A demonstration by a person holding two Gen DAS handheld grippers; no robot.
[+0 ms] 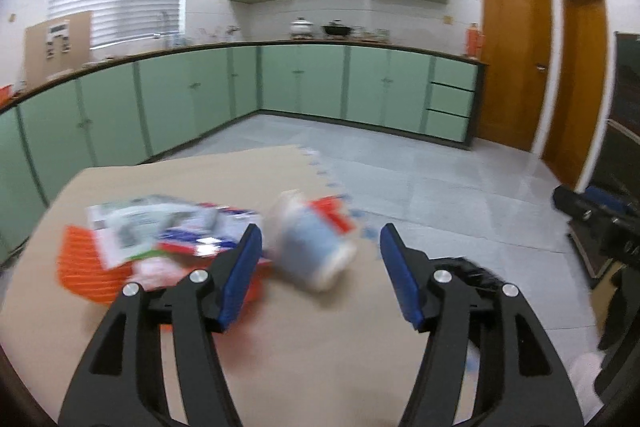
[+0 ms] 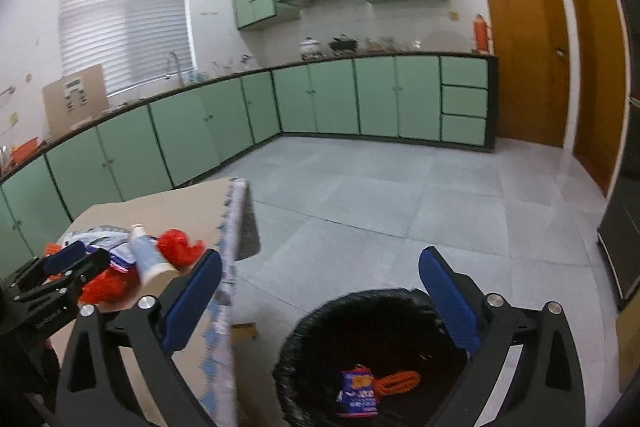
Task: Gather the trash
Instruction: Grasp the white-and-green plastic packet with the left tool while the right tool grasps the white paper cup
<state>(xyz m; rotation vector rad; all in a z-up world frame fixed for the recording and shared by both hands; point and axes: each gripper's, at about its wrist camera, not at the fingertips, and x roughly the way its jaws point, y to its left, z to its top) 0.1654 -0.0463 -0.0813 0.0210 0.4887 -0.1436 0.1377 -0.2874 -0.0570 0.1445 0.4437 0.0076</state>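
Observation:
A white and blue tube-like container (image 1: 310, 245) lies tilted on the brown table (image 1: 280, 339), just beyond my open, empty left gripper (image 1: 320, 263). Left of it is a pile of printed wrappers (image 1: 160, 227) over an orange mesh item (image 1: 80, 267). A red crumpled piece (image 1: 334, 213) lies behind the container. In the right wrist view the container (image 2: 148, 257), the red piece (image 2: 178, 247) and the left gripper (image 2: 70, 261) show at the left. My right gripper (image 2: 320, 299) is open and empty above a black-lined trash bin (image 2: 320, 339) that holds a blue wrapper (image 2: 358, 389) and an orange item (image 2: 400, 379).
The table edge (image 2: 230, 267) runs beside the bin. Green kitchen cabinets (image 1: 300, 83) line the far walls, with grey tiled floor (image 2: 380, 207) between. Wooden doors (image 1: 514, 55) stand at the right. Dark equipment (image 1: 600, 223) sits at the far right on the floor.

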